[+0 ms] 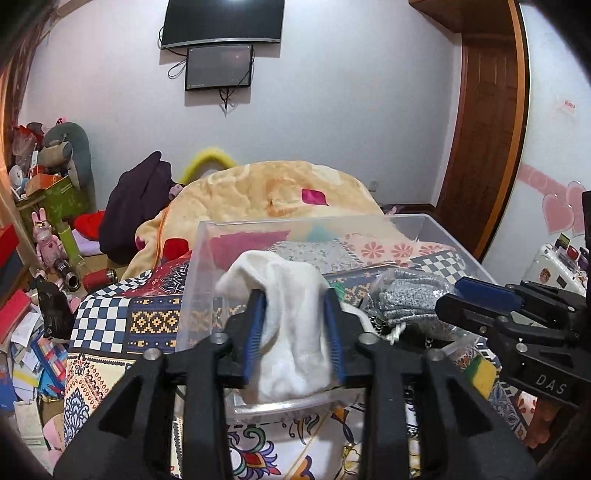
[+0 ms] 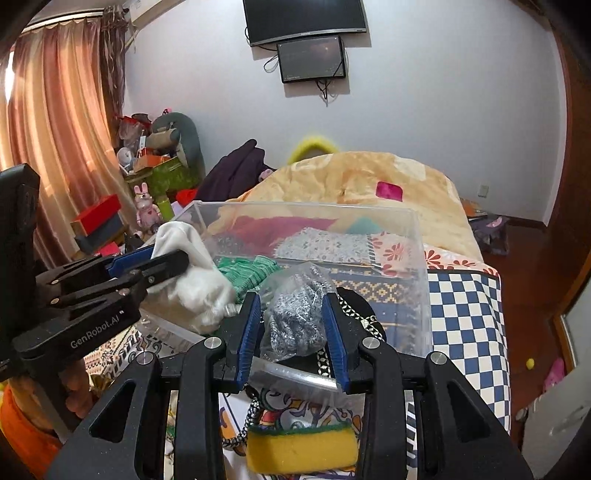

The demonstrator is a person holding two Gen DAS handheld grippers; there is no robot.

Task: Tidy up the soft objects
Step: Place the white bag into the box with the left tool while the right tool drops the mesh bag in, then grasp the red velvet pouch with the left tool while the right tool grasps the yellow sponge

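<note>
White cloth (image 1: 291,325) hangs over the near edge of the clear box (image 1: 192,266) between the left gripper (image 1: 295,332) pads, which stand a little apart beside it. The box sits on a patterned bedspread (image 1: 110,321) (a TV (image 1: 221,22) hangs on the wall).

From the right, a bagged silver scrubber (image 2: 295,317) is pinched by the right gripper (image 2: 291,325). Only here show a yellow sponge (image 2: 303,446), green cloth (image 2: 247,273) and curtains (image 2: 55,122).
</note>
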